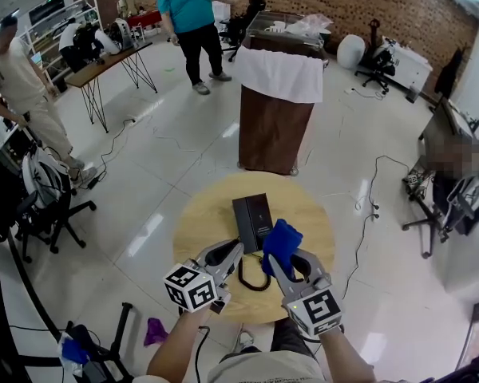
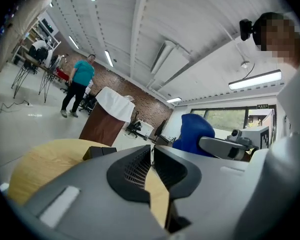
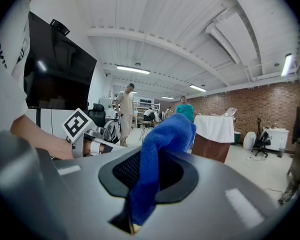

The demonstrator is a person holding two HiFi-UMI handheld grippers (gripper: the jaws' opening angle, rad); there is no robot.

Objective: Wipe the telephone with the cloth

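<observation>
The black telephone (image 1: 252, 220) lies flat at the middle of a round wooden table (image 1: 203, 214); a black cord (image 1: 251, 285) loops from it toward me. My right gripper (image 1: 284, 255) hovers over the table's near side, shut on a blue cloth (image 1: 282, 242) that bunches up past its jaws (image 3: 165, 134). Just to its left is my left gripper (image 1: 227, 250), held level above the table, jaws almost together with nothing visible between them (image 2: 151, 153). From the left gripper view I see the phone's edge (image 2: 101, 152) and the cloth (image 2: 192, 131).
A brown lectern draped in white (image 1: 275, 110) stands beyond the table. Cables trail over the pale floor, an office chair (image 1: 52, 206) sits at left, and a purple rag (image 1: 154, 331) lies by my feet. People stand far back and at left.
</observation>
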